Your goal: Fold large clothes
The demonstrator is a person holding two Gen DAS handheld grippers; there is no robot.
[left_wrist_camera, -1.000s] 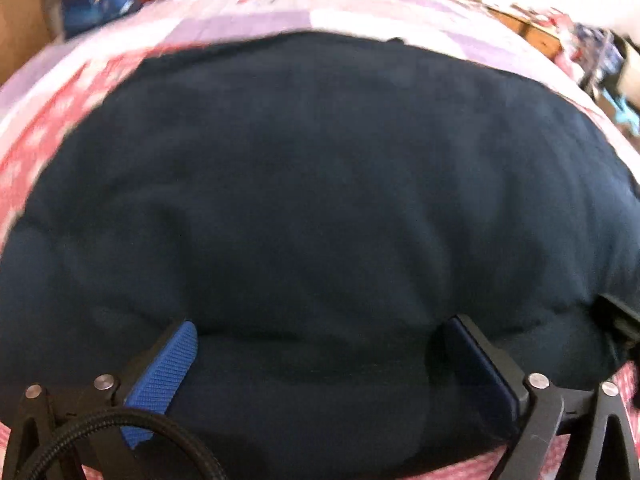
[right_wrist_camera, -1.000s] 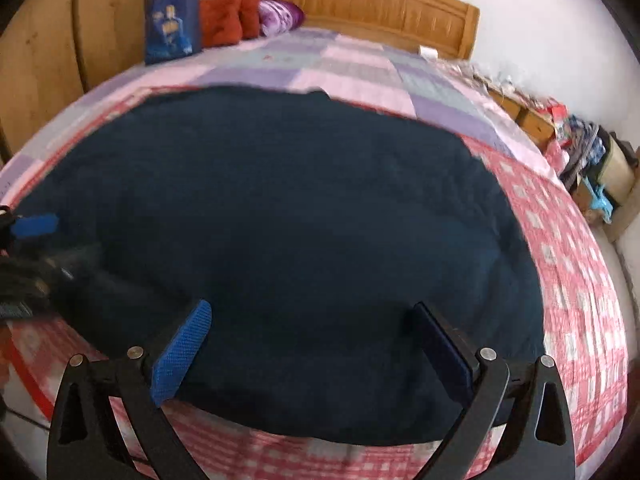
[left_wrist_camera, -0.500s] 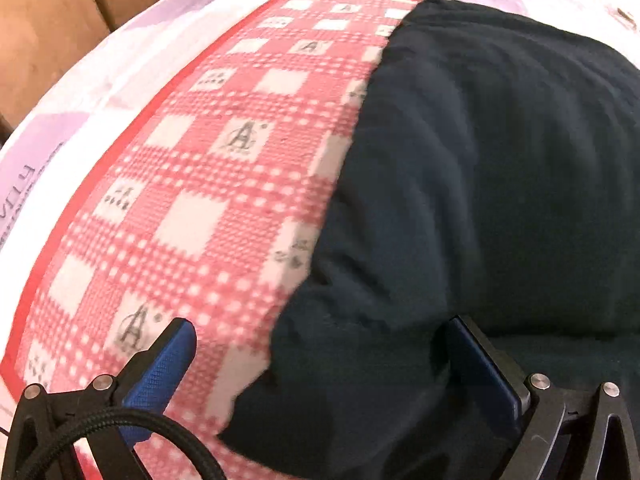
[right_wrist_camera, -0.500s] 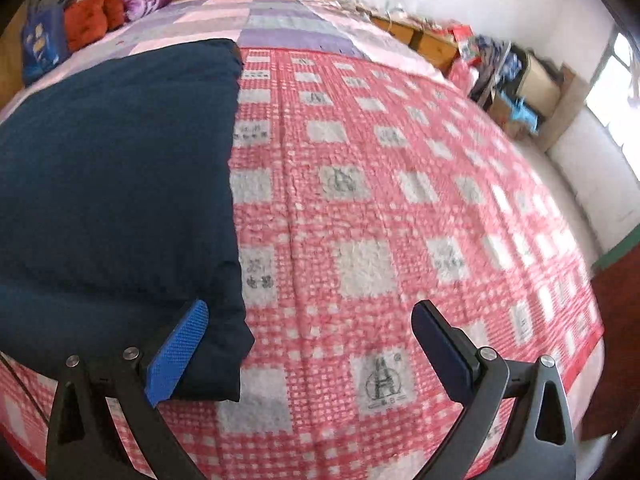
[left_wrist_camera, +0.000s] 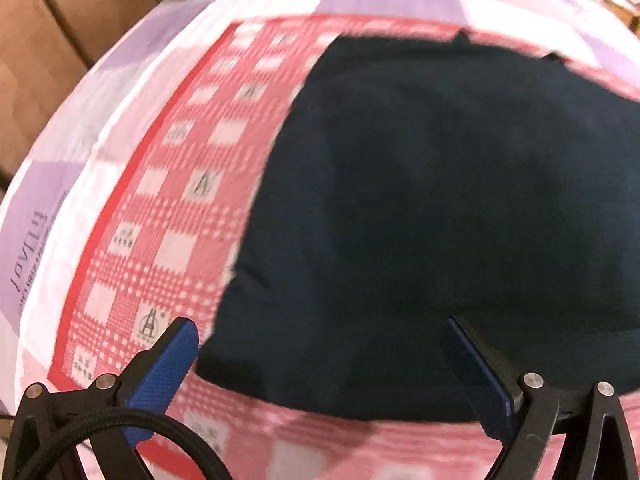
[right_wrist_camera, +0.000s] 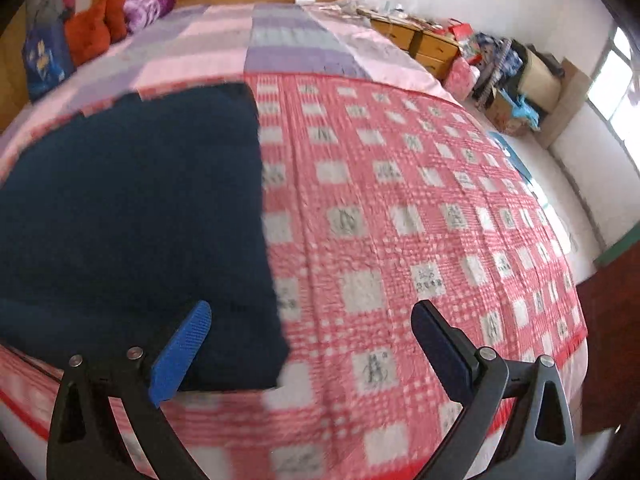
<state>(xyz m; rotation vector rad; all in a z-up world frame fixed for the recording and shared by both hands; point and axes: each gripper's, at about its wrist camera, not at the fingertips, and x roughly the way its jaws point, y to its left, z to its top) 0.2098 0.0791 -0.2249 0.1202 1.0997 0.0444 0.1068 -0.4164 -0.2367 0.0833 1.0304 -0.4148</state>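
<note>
1. Garment: a large dark navy piece lies flat on the red-and-white checked blanket that covers the bed, occupying the left part of the checked area as the right wrist view shows it.
2. Its outline reads as a tidy block with straight side edges and a thick near edge, so I judge at least one fold is already made; how many layers lie there cannot be told.
3. Left claw is released, jaws spread wide and holding nothing, poised over the garment's near left corner.
4. Right claw is likewise released and empty, straddling the near right corner, one pad over cloth and the other over blanket.
5. What is left, as I judge it: take both near corners and fold the block smaller, then smooth it.
</note>
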